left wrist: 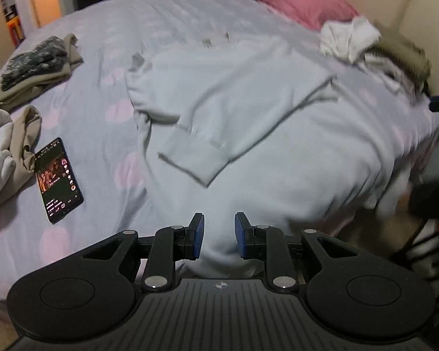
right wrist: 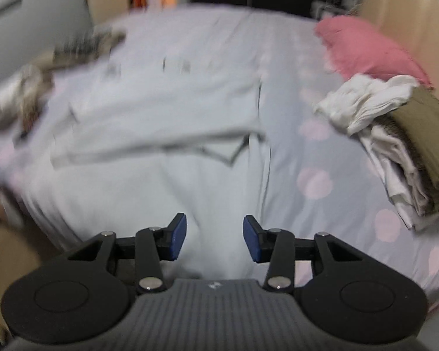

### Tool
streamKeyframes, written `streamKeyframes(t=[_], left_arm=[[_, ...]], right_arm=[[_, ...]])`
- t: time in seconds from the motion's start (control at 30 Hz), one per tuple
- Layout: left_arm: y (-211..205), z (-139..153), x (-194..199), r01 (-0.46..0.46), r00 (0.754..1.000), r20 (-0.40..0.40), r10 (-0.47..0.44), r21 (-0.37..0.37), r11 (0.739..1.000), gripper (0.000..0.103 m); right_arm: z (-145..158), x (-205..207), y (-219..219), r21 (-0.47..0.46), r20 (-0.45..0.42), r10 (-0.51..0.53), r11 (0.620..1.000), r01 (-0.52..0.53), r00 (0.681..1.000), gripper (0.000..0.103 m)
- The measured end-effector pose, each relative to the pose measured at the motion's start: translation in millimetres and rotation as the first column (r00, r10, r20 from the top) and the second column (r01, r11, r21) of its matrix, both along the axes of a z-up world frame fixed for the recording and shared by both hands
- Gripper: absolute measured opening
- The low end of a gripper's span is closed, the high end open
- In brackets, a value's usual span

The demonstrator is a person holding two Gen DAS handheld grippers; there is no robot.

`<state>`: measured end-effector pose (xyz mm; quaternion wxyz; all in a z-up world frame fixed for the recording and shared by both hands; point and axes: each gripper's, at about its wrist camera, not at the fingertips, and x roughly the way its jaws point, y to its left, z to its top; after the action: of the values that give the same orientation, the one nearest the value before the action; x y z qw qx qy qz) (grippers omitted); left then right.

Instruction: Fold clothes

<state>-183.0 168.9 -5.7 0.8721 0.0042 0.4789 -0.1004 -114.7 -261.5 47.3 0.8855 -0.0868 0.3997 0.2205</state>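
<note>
Big picture: a bed (left wrist: 190,14) under a spotted sheet, and spread across it the sweater (left wrist: 248,111), pale blue, body flat, hem hanging off the near edge. One sleeve (left wrist: 237,134) lies folded across the chest, cuff pointing down-left. So my read is the fold is partway: sleeve in, body not yet doubled over.

Left gripper (left wrist: 219,234) hovers above the hem, jaws apart, nothing between them. Right gripper (right wrist: 214,238) likewise, jaws wide and empty, over the same hem.

Next move, I'd judge, calls for both to drop to the hem edge, pinch cloth only and not the sheet beneath, then carry it up evenly toward the collar.

Views now. The right one is smeared by motion, but shows the stack (right wrist: 401,134) of white and olive clothes beside the pink pillow (right wrist: 371,49) clearly. The left one alone shows the phone (left wrist: 58,180), screen lit, lying by loose beige clothes (left wrist: 11,143), and a dark fuzzy piece (left wrist: 35,61) further back.
</note>
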Motion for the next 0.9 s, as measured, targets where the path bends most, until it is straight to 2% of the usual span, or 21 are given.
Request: streamKeyframes(t=[0.07, 0.13, 0.2, 0.33, 0.43, 0.53, 0.57, 0.63, 0.7, 0.8, 0.9], left_arm=[[-9, 7, -5, -0.023, 1.0, 0.018, 0.023, -0.044, 0.999, 0.022], [-19, 14, -12, -0.04, 0.998, 0.035, 0.044, -0.093, 0.995, 0.029], [-30, 17, -27, -0.038, 0.998, 0.047, 0.045, -0.14, 0.989, 0.032], [-50, 13, -53, -0.079, 0.995, 0.043, 0.087, -0.165, 0.983, 0.032], [-60, 9, -55, -0.14, 0.989, 0.025, 0.147, -0.193, 0.971, 0.032], [-72, 11, -47, -0.203, 0.978, 0.014, 0.209, -0.197, 0.959, 0.032], [-75, 12, -45, -0.206, 0.977, 0.02, 0.214, -0.192, 0.96, 0.033], [-82, 12, -38, -0.2, 0.977, 0.038, 0.21, -0.175, 0.964, 0.041], [-88, 7, -29, -0.192, 0.979, 0.04, 0.2, -0.15, 0.97, 0.041], [-91, -3, -16, -0.187, 0.981, 0.027, 0.191, -0.127, 0.974, 0.041], [-92, -11, -3, -0.188, 0.981, 0.021, 0.191, -0.111, 0.976, 0.041]], right_arm=[[18, -14, 7, 0.043, 0.045, -0.012, 0.999, 0.01, 0.999, 0.054], [29, -25, 11, 0.117, 0.063, -0.025, 0.993, 0.017, 0.998, 0.054], [33, -36, 16, 0.21, 0.061, -0.03, 0.978, 0.016, 0.998, 0.054], [21, -53, 36, 0.358, 0.034, -0.019, 0.934, 0.006, 0.999, 0.054], [9, -62, 58, 0.435, 0.038, -0.039, 0.9, 0.019, 0.999, 0.054], [-3, -68, 87, 0.463, 0.035, -0.118, 0.882, 0.089, 0.992, 0.056], [-5, -70, 94, 0.464, 0.041, -0.12, 0.881, 0.087, 0.992, 0.056], [-8, -74, 104, 0.46, 0.063, -0.107, 0.886, 0.066, 0.992, 0.061], [-11, -77, 113, 0.446, 0.092, -0.092, 0.894, 0.042, 0.991, 0.064], [-21, -74, 108, 0.401, 0.114, -0.095, 0.915, 0.042, 0.989, 0.065], [-29, -66, 88, 0.396, 0.077, -0.148, 0.912, 0.106, 0.986, 0.065]])
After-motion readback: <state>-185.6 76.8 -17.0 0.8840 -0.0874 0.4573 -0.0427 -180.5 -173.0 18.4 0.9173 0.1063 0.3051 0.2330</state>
